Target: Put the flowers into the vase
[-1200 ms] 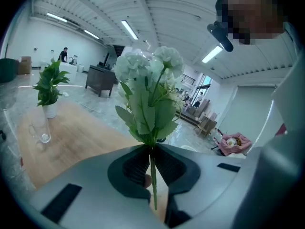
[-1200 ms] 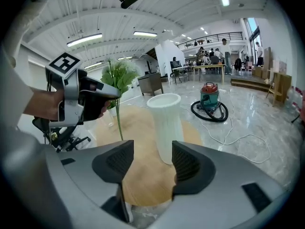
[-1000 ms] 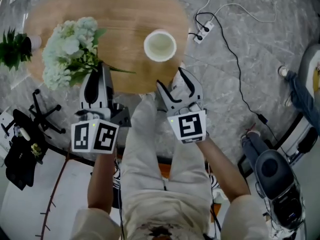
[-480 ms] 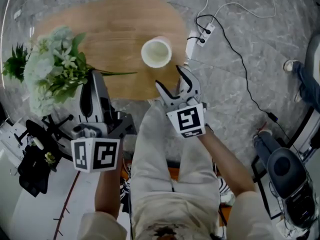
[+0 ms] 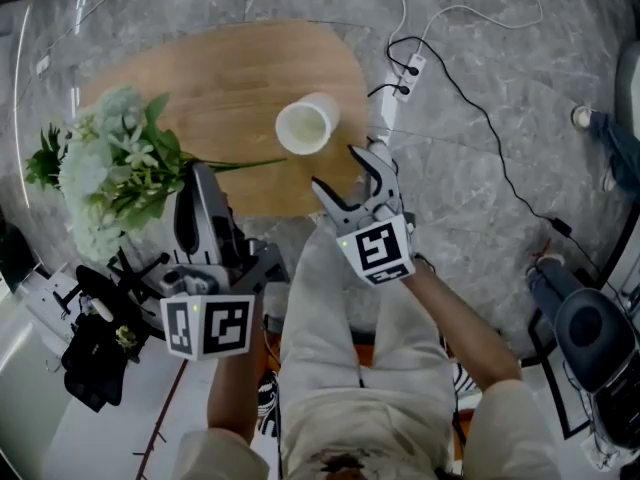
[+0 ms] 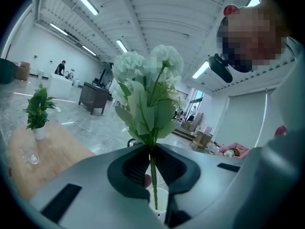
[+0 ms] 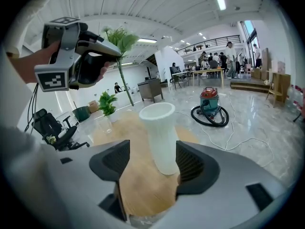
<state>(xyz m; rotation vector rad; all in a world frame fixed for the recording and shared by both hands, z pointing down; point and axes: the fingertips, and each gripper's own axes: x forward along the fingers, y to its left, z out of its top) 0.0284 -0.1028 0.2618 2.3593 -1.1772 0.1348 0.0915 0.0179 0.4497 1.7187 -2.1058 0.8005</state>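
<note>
We log an oval wooden table on a grey marble floor. On the table, a small potted plant stands near a clear glass. A white power strip with cables lies on the floor just beside the table. A vacuum cleaner with a coiled hose stands well apart.

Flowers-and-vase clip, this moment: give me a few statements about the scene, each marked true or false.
1. The left gripper is shut on the flowers. True.
2. The flowers stand in the vase. False: the vase is empty; the flowers are held off to its side.
3. The right gripper clamps the vase. False: its fingers are open, having just opened wider, the vase just ahead, not between them.
4. The vase stands upright on the wooden table. True.
</note>
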